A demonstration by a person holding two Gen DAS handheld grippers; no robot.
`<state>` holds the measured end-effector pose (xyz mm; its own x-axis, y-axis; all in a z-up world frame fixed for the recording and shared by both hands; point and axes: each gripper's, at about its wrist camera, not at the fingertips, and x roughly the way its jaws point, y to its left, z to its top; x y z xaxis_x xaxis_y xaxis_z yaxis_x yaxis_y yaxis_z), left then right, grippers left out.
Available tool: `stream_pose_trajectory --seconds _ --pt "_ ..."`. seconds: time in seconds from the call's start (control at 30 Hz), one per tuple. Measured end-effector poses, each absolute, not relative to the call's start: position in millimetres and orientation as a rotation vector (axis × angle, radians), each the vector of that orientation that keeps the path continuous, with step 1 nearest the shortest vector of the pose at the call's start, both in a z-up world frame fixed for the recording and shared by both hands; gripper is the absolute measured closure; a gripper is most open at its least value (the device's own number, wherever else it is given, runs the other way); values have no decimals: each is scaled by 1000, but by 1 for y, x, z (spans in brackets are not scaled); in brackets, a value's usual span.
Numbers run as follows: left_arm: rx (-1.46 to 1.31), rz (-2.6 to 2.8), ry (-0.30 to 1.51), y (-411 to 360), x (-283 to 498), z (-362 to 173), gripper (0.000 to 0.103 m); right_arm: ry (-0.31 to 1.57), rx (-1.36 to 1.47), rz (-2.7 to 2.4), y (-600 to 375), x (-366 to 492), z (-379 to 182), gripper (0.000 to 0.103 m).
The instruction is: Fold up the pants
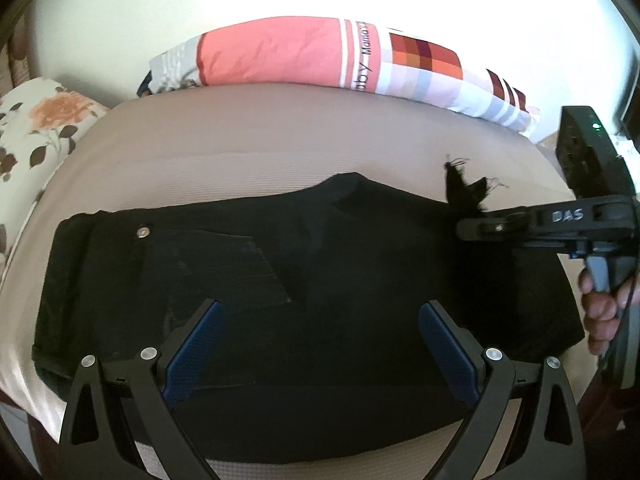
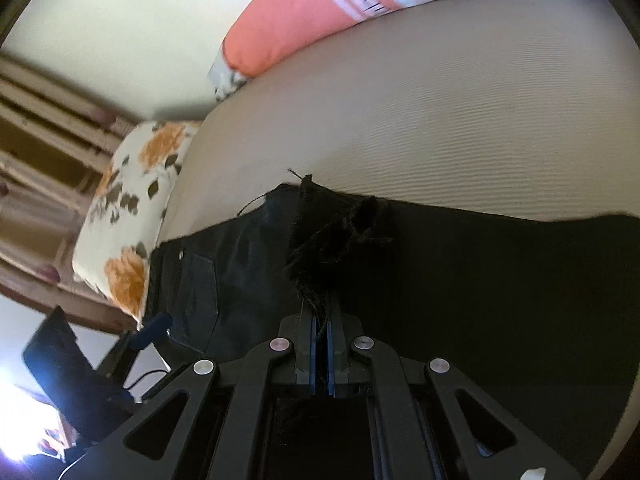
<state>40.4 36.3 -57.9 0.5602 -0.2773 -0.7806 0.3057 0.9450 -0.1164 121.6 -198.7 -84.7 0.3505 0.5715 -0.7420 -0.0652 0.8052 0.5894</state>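
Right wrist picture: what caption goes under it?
Right hand-held gripper pinches the frayed hem of black pants on a beige bed.

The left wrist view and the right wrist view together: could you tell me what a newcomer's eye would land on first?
First, the black pants spread flat across the beige bed, filling the middle of the left wrist view. Next, the frayed hem pinched in the shut right tool at the pants' right end, while the left tool hangs open over the near edge. Behind lies a coral patterned pillow against the wall.
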Motion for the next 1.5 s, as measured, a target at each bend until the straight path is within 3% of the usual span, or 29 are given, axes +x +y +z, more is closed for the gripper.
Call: stream_pose_trajectory --seconds 0.2,0.3,0.37,0.6,0.67,0.77,0.83,0.93,1.4,1.5 --pt "-24 -368 916 48 39 -57 6 1187 426 455 -164 135 -94 98" --pt "-57 -396 919 51 39 -56 6 1214 419 469 -157 138 -100 89" --pt "-73 -410 924 52 40 -55 6 1223 473 484 -157 139 -102 78" --pt "-170 -514 994 51 51 -56 7 1128 497 404 -189 112 -75 73" --pt "-193 -542 1015 48 56 -58 10 1107 498 362 -202 101 -69 66" --pt "-245 -585 1080 40 69 -67 23 1083 532 317 -225 85 -65 66" --pt "-292 -614 1143 35 82 -78 37 1071 545 282 -239 74 -64 66" --pt "-339 -636 1218 27 98 -92 43 1056 563 241 -252 61 -65 66" --pt "-370 -679 1285 5 119 -115 43 1039 691 204 -278 44 -82 66" --pt "-377 -716 1310 -1 116 -120 68 1043 701 203 -278 43 -85 65"
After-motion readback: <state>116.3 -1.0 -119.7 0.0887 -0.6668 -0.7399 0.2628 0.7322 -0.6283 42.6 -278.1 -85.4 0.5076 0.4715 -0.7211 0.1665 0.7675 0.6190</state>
